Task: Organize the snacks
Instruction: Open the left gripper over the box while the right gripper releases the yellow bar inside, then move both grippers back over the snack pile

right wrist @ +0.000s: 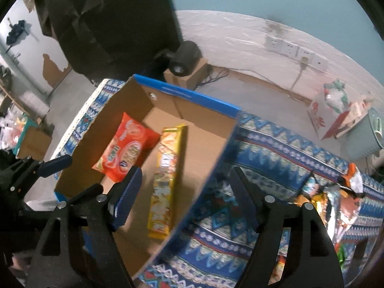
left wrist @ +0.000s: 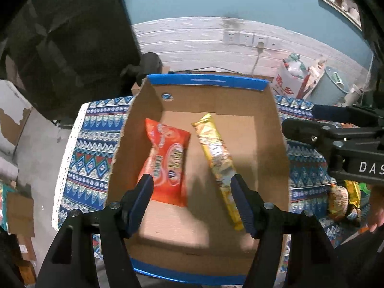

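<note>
left wrist view: the left gripper (left wrist: 193,187) hangs over an open cardboard box (left wrist: 268,129) with blue rims, which sits on a table (left wrist: 93,144) covered by a blue patterned cloth. its jaws stand apart and hold nothing. on the box floor lie two snacks. the orange snack bag (left wrist: 168,158) lies at about 11 o'clock from the gripper's midpoint, its near end just beside the left blue pad. the long yellow snack pack (left wrist: 217,158) runs from 12 o'clock down toward 4 o'clock, its lower part passing behind the right pad; contact cannot be told. at 3 o'clock the right gripper (left wrist: 319,122) reaches in from the frame edge, beside the box's right wall. below it, at 4 o'clock, more snack packets (left wrist: 340,199) lie on the cloth outside the box.

right wrist view: the right gripper (right wrist: 184,192) is released, jaws wide with nothing between the pads. it straddles the box's (right wrist: 211,148) right wall: the left pad is over the box floor, the right pad over the cloth of the table (right wrist: 276,148). the yellow pack (right wrist: 165,175) lies between the pads, nearer the left one, below them on the box floor. the orange bag (right wrist: 127,146) lies at 10 o'clock, just past the left pad. a heap of loose packets (right wrist: 336,199) lies on the cloth at 3 o'clock. the left gripper (right wrist: 45,165) shows at 9 o'clock.
</note>
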